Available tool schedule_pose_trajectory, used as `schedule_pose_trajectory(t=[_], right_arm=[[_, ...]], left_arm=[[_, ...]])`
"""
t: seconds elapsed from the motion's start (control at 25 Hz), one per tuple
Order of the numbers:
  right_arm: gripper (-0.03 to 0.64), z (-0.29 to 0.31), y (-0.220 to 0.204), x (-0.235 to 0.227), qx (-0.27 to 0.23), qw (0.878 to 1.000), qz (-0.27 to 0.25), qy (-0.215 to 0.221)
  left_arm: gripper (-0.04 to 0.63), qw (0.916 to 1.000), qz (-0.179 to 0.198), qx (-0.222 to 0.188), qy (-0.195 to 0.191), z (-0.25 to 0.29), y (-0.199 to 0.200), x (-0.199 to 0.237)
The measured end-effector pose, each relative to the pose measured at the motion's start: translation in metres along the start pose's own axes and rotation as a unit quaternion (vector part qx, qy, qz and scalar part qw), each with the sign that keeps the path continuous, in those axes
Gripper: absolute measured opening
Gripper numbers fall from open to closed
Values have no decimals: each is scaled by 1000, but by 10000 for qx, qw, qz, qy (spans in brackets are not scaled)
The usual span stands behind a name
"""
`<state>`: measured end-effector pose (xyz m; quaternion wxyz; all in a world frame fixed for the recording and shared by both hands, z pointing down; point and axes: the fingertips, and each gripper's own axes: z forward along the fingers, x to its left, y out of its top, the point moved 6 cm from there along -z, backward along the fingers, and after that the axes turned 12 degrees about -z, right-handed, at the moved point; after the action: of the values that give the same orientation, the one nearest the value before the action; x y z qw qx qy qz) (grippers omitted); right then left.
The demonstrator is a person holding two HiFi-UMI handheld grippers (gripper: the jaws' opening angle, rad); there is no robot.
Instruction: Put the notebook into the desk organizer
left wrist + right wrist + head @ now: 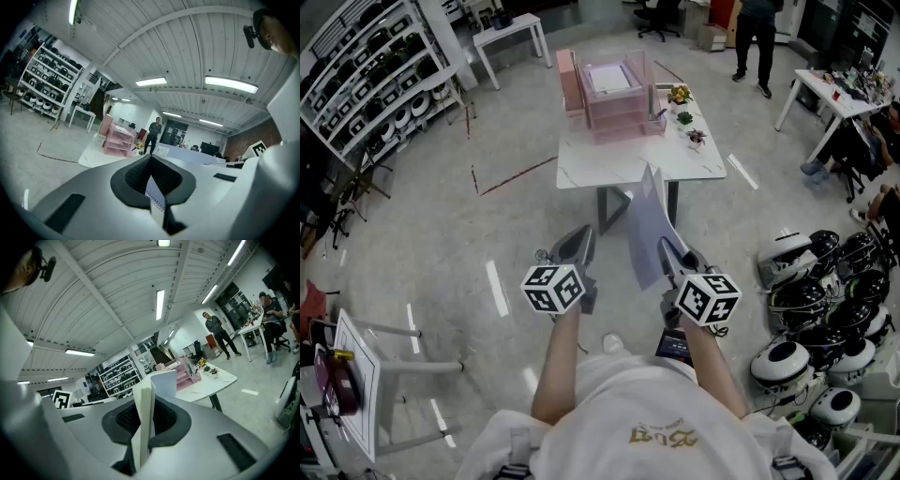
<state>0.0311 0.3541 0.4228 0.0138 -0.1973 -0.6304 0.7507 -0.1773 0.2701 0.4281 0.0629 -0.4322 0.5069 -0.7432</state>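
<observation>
A thin grey-lavender notebook [647, 230] stands on edge in my right gripper [667, 246], which is shut on its lower edge. In the right gripper view the notebook [157, 385] rises from between the closed jaws [147, 416]. My left gripper [579, 236] hangs level beside it with its jaws together. In the left gripper view [152, 171] only a narrow white strip with a dotted edge shows at the seam. The pink desk organizer [614, 98] sits on the far side of a white table [609, 164] ahead, well beyond both grippers. It also appears small as the organizer [117, 140] and the organizer [185, 376].
Small potted plants [684, 117] stand on the table's right side. A shelf rack [366, 75] fills the far left. White round devices [825, 309] crowd the floor at the right. A person [757, 42] stands beyond the table, near a second white desk [834, 98].
</observation>
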Motion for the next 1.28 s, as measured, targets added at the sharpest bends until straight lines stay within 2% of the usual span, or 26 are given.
schedule_pose_trajectory(t=[0.32, 0.6, 0.8, 1.0, 1.28], right_arm=[[41, 8, 8, -11, -48, 9999, -98, 21], [42, 22, 17, -26, -152, 9999, 61, -24], [41, 44, 24, -29, -241, 9995, -188, -81], [41, 72, 31, -33, -554, 9984, 66, 21], [41, 122, 45, -36, -845, 9964, 51, -31]], left_arm=[[17, 10000, -8, -18, -16, 17, 4, 0], [17, 10000, -5, 6, -29, 36, 13, 8], [17, 10000, -31, -8, -34, 50, 26, 27], [15, 9999, 12, 64, -89, 60, 41, 54], [15, 9996, 76, 144, -213, 85, 65, 87]])
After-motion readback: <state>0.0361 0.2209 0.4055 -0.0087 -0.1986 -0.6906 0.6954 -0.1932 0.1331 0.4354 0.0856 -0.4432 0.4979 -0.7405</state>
